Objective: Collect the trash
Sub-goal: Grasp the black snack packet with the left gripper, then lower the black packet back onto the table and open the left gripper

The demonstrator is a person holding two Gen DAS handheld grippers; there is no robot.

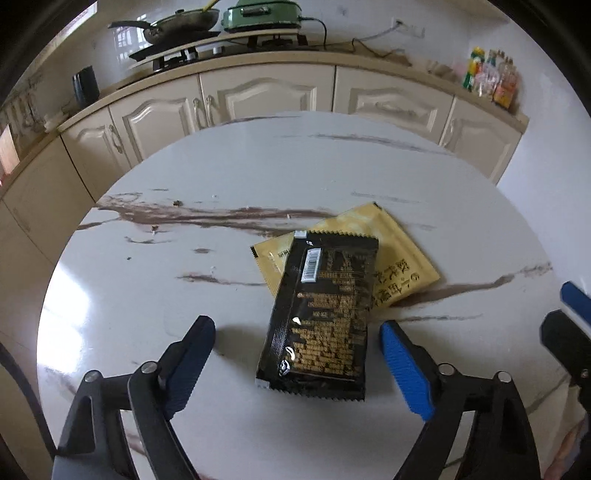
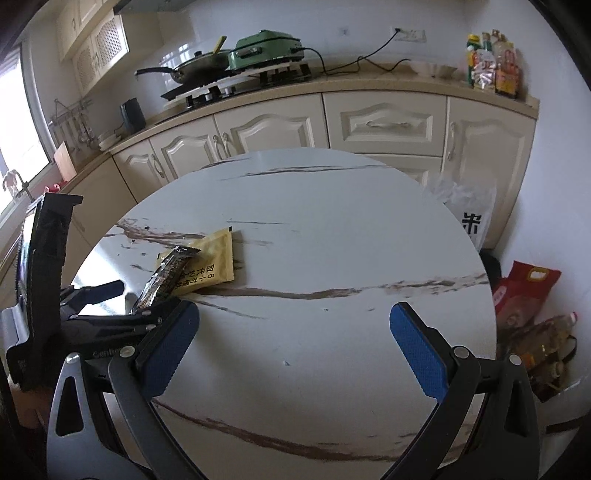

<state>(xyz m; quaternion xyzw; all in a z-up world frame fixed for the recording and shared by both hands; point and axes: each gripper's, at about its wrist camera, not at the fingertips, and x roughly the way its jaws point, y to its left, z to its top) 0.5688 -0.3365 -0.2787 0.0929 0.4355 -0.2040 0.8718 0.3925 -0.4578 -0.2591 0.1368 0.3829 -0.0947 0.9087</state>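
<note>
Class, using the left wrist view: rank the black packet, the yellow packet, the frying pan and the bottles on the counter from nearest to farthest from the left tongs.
1. Black packet: between the open left tongs, on the table.
2. Yellow packet: just behind, partly under the black one.
3. Frying pan (counter, upper left) and bottles (counter, upper right): too close to call.

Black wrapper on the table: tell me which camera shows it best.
The left wrist view. There the black wrapper lies nearly whole and face-on between the open left gripper fingers, overlapping the yellow packet. The right wrist view shows it only edge-on and small, partly hidden behind the left gripper's frame.
</note>
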